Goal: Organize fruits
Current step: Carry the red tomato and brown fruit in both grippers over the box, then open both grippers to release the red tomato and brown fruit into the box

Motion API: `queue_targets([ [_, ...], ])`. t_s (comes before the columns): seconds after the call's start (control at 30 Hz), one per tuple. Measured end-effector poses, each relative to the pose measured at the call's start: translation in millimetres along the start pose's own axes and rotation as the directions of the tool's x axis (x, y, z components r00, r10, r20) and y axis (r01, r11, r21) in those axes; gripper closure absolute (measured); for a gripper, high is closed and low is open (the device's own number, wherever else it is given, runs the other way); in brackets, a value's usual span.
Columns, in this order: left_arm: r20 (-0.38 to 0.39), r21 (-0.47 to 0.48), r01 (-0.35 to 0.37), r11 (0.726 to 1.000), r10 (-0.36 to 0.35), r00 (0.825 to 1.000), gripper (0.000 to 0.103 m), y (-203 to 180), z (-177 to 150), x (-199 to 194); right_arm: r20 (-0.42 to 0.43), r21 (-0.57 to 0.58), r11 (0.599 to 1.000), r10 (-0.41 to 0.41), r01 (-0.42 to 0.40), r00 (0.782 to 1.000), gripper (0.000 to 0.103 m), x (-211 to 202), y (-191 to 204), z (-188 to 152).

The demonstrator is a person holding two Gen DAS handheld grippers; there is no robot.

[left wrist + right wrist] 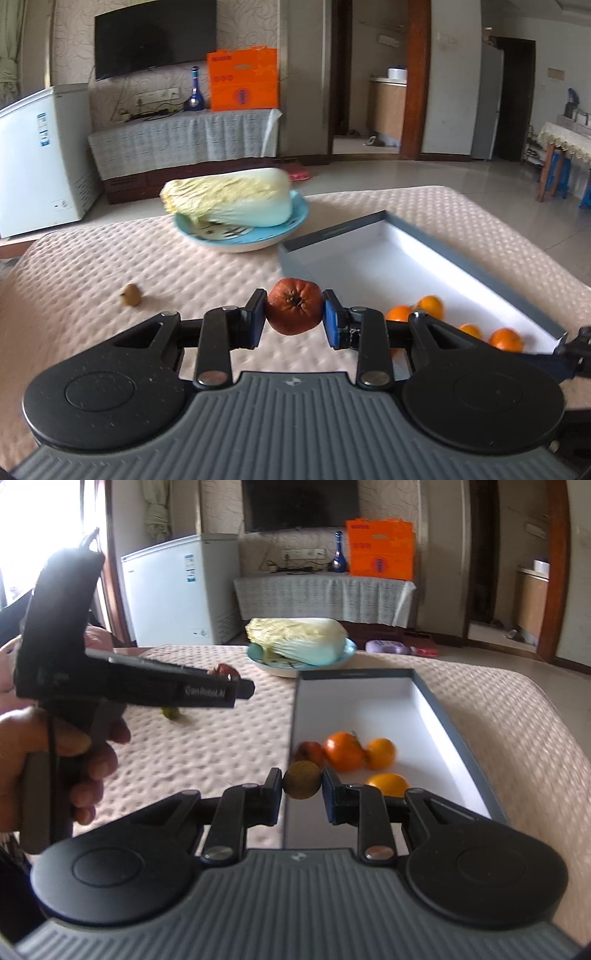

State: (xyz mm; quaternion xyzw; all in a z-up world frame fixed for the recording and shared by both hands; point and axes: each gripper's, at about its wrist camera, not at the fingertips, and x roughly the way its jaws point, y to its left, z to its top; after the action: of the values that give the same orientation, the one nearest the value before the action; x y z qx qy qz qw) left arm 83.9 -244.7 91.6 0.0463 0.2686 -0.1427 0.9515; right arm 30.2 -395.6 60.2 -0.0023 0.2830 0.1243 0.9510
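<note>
Quilted beige table cover fills both views; the only readable writing is "GenRobot.AI", faintly, on the left gripper's side. The left gripper clamps a wrinkled red fruit just left of the grey box. The right gripper pinches a brown-green fruit over the box's near-left edge, beside the oranges. A cabbage lies on a blue plate by the far edge; a small brown fruit sits left.
</note>
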Motion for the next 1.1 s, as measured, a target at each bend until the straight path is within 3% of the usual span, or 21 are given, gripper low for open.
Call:
queue_targets([
  [0.53,-0.011,0.051,0.107,0.993,-0.106,0.994,0.066,-76.5,16.2,51.6,-0.028,0.016,1.000,-0.022,0.023,0.999,0.077,-2.3,-19.7,-9.2],
  [1.1,-0.014,0.054,0.117,0.992,-0.116,0.993,0.066,-95.2,26.0,83.8,-0.045,0.030,0.999,-0.020,0.021,0.999,0.077,-1.9,-30.1,-12.2],
])
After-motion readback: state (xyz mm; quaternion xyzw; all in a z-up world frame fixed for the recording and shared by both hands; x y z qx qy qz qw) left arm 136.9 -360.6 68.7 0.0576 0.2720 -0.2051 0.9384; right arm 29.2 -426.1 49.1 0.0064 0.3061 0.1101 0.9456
